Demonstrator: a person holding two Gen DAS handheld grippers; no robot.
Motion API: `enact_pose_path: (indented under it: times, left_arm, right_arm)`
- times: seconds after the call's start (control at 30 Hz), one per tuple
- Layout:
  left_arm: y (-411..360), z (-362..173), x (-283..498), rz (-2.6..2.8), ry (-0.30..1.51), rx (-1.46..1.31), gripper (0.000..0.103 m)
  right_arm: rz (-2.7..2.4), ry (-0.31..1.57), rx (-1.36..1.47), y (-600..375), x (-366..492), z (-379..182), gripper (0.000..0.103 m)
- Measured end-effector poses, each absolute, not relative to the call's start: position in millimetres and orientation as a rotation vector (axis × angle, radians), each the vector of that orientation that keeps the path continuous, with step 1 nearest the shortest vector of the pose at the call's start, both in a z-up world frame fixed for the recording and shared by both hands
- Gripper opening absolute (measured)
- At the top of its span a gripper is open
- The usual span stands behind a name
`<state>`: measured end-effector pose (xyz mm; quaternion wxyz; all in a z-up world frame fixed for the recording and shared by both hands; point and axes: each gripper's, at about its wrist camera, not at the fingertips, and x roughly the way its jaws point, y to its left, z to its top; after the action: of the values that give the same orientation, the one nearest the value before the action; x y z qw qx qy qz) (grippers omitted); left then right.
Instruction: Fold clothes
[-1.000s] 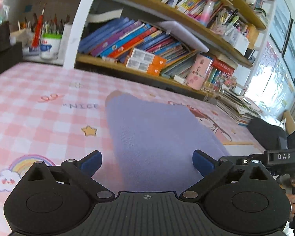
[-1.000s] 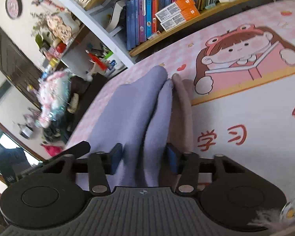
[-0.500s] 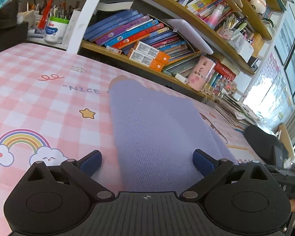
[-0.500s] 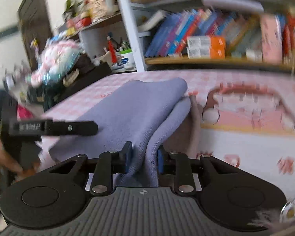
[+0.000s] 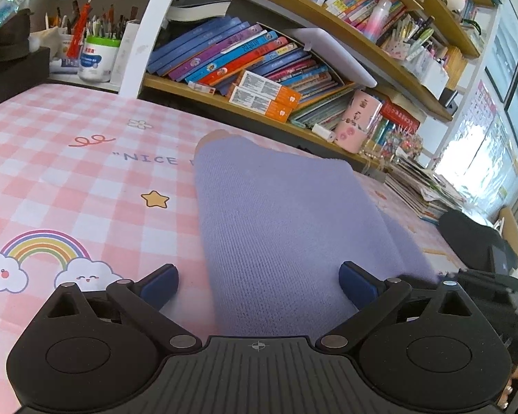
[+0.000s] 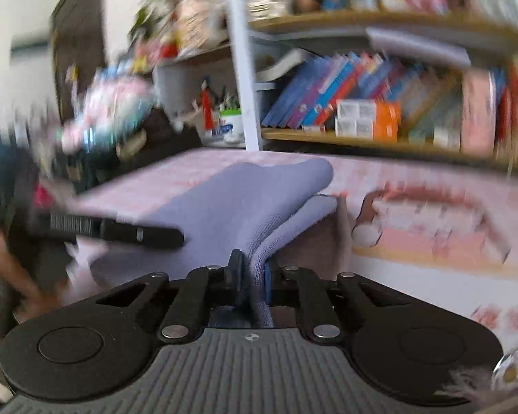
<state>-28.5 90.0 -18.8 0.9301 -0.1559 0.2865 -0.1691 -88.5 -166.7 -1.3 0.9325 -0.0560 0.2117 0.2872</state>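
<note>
Pink checked sheet (image 5: 69,186) printed with a rainbow (image 5: 45,248), a star (image 5: 154,199) and "NICE" lettering. Wooden shelf (image 5: 203,91) behind carries leaning books (image 5: 224,58) and two orange boxes (image 5: 264,98). White pen tub (image 5: 98,58) at left.

My left gripper (image 5: 258,284) sits low over the pink checked table cover (image 5: 69,179), jaws spread wide, blue pads (image 5: 160,281) clear of the cloth on both sides. The lilac knit garment (image 5: 286,220) lies flat between and beyond the fingers, folded into a long strip running away toward the bookshelf (image 5: 259,69). A tan edge shows at its far end. Left of the garment the cover bears a yellow star (image 5: 154,199), the word "NICE" and a rainbow with clouds (image 5: 45,258). At the right edge a blurred black tool (image 5: 493,286) touches the garment's near right corner.
</note>
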Motion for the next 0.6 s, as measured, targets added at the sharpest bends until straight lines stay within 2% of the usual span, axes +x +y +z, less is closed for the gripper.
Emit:
enact_pose_path:
  times: [0.13,0.2,0.23,0.4,0.43,0.47,0.6]
  left_arm:
    - [93,-19,-28,-0.352,0.586,-0.328,0.101]
    - [94,-20,-28,-0.355,0.584,-0.334,0.101]
    - [94,-20,-28,-0.356,0.583,-0.338,0.101]
    - [95,-19,-27,-0.36,0.583,-0.345,0.101]
    - [95,-19,-27,-0.363,0.584,-0.347,0.101]
    - [96,-19,-27,-0.367,0.584,-0.351,0.101]
    - [97,-19,-26,-0.373,0.584,-0.357,0.101]
  right_arm:
    - [0.594,0.487,-0.028,-175,-77,-3,0.012]
    - [0.591,0.545,0.103,-187,-68,-5,0.021]
    - [0.599,0.575,0.183,-195,-66,-4,0.022]
    - [0.592,0.66,0.476,-239,-59,3,0.066]
    - [0.577,0.677,0.492,-246,-58,4,0.07]
    - [0.567,0.697,0.499,-248,-55,1,0.073]
    - [0.529,0.779,0.523,-253,-46,-10,0.073]
